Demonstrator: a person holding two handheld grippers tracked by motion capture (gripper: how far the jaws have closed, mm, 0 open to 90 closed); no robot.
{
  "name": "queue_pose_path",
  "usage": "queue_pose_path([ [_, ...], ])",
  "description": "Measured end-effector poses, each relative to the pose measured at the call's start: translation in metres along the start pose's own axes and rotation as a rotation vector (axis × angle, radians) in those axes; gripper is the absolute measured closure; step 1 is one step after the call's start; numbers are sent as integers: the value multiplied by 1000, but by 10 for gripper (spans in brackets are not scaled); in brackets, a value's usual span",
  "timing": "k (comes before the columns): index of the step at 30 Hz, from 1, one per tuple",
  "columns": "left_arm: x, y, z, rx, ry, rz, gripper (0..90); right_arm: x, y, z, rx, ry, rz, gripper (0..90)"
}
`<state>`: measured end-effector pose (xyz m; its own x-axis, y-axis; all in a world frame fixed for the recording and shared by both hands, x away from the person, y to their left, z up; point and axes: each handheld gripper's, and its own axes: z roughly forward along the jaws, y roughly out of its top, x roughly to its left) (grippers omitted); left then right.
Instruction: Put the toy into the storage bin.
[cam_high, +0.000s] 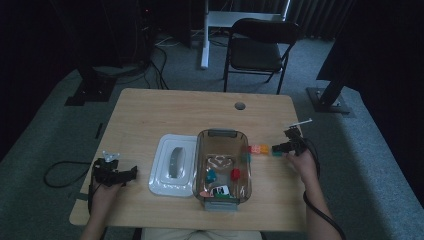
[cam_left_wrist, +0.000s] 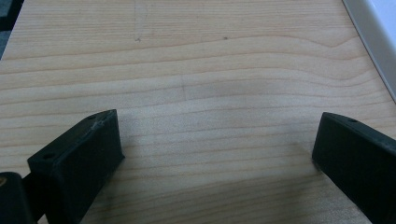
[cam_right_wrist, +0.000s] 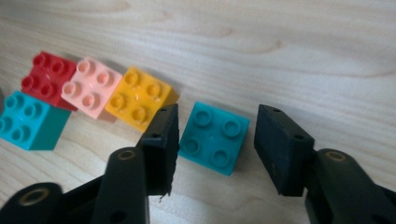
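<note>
Squeeze the right gripper (cam_right_wrist: 217, 154) with its spread jaws straight onto the small teal plastic block (cam_right_wrist: 214, 138), away from the yellow plastic block (cam_right_wrist: 140, 99) at ten o'clock.

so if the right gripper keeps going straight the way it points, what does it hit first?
Probably the teal brick: it sits between the right gripper's open jaws, which don't touch it. Pushed on, the gripper's body would likely meet it. Past it lies bare table; depth is uncertain.
</note>
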<state>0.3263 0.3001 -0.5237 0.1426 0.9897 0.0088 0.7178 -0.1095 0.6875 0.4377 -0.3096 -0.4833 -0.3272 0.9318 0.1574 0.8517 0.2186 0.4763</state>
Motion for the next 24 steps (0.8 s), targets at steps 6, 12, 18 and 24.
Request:
queue_pose_path([
  [6,0,0,0,-1,0,0,20,2,-4,10,16,-26,3,534],
  [12,0,0,0,-1,0,0,20,5,-7,10,17,-52,-35,578],
  [18,0,0,0,0,0,0,20,8,-7,-4,12,-28,-62,585],
  [24,0,0,0,0,0,0,20,16,-11,-22,-12,14,-116,586],
])
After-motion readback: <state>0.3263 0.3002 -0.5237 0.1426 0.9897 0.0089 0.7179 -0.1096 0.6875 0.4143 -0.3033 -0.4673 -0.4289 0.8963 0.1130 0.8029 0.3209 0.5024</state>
